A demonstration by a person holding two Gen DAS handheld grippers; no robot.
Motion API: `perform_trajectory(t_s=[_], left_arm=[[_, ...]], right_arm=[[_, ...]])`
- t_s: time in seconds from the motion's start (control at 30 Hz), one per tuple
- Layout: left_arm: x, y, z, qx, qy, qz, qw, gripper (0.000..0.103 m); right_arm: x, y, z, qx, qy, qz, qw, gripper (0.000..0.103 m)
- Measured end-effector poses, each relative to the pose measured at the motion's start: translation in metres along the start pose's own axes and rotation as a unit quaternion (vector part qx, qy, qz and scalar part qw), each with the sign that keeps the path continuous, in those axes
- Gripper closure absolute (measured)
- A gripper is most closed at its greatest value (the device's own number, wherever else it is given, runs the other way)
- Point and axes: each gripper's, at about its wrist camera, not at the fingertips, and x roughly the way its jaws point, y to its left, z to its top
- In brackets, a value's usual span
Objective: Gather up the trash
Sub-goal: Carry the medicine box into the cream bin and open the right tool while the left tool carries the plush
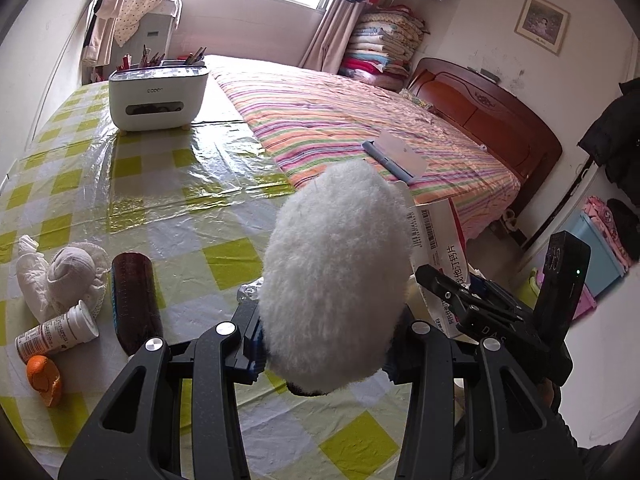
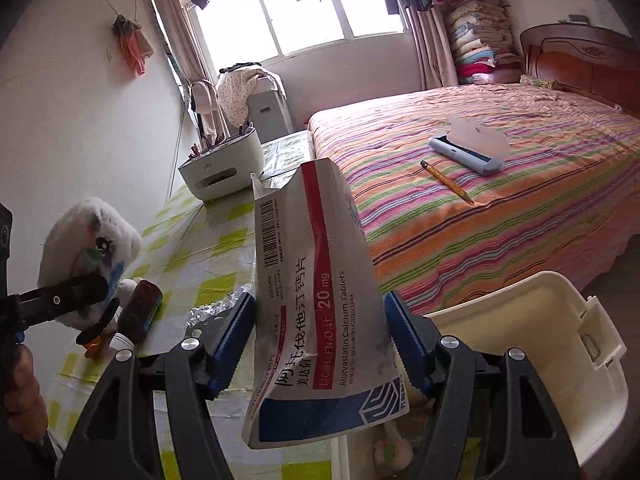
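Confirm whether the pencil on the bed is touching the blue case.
No: the pencil lies on the striped bedspread, clearly apart from the blue case.

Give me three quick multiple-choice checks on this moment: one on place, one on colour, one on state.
1. Where does the pencil lie?
A on the bed
B on the table
C in the bin

2. What colour is the soft toy in the left gripper?
A white
B red
C black

3. What is the right gripper doing?
A hanging bare
B holding a medicine box
C holding a bottle

Key:
1 A, it rests on the striped bedspread.
2 A, its fur is white.
3 B, the box sits between its blue pads.
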Motion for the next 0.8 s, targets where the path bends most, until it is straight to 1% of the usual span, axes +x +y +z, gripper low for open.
perform_trajectory(t_s=[0.3, 0.47, 0.63, 0.8], left_arm=[[0.009, -0.022, -0.007, 0.016, 0.011, -0.009, 0.9998, 0.061], [0.013, -0.035, -0.014, 0.023, 0.015, -0.015, 0.9995, 0.061], [0.011, -0.050, -0.022, 0.023, 0.009, -0.023, 0.9994, 0.061], [0.010, -0.069, -0.030, 0.015, -0.007, -0.020, 0.9997, 0.061]], right_arm=[[-0.016, -0.017, -0.005, 0.038, -0.017, -0.029, 0.999, 0.038], [-0.028, -0.029, -0.008, 0.072, -0.036, -0.058, 0.995, 0.037], [-0.038, -0.041, -0.014, 0.108, -0.053, -0.090, 0.989, 0.037], [-0.040, -0.056, -0.020, 0.147, -0.051, -0.103, 0.982, 0.037]])
